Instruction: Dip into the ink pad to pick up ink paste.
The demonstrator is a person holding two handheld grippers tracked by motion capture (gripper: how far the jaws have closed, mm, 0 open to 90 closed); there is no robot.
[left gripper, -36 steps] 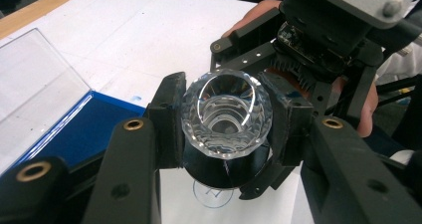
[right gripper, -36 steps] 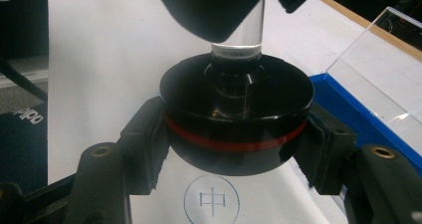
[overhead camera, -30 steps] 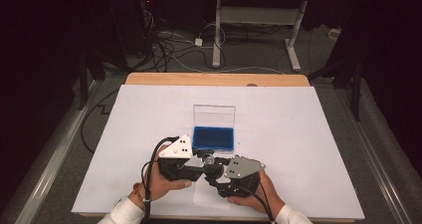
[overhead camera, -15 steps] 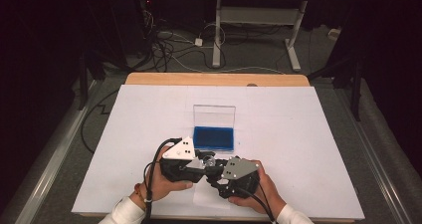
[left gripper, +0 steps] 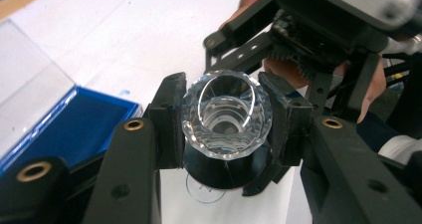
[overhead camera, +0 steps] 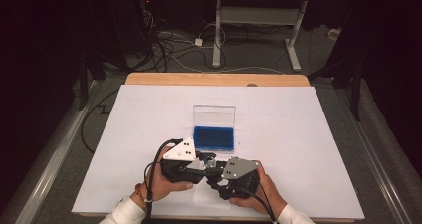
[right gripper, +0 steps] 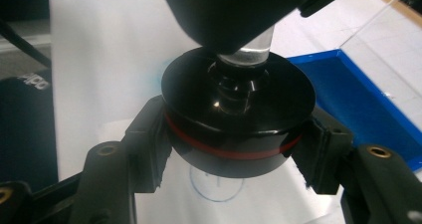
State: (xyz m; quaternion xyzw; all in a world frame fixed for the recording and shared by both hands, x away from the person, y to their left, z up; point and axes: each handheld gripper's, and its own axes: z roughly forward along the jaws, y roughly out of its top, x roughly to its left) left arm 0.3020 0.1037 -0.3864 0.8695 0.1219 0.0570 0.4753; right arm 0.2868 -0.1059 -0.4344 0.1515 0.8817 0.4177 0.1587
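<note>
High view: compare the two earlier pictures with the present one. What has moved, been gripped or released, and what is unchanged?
Nothing visibly changed. The left gripper is shut on the crystal piece, the right gripper is shut on the black round base, and both sit together near the front of the white table, just before the open blue case.

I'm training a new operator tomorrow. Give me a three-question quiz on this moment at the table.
1. True or false: the left gripper is shut on the faceted glass piece.
2. What does the right gripper clamp? A) blue-lined case B) black round base C) cable
3. Which colour is the ring around the black round base?

Key: 1 true. 2 B. 3 red. The blue-lined case lies open on the white table.
</note>
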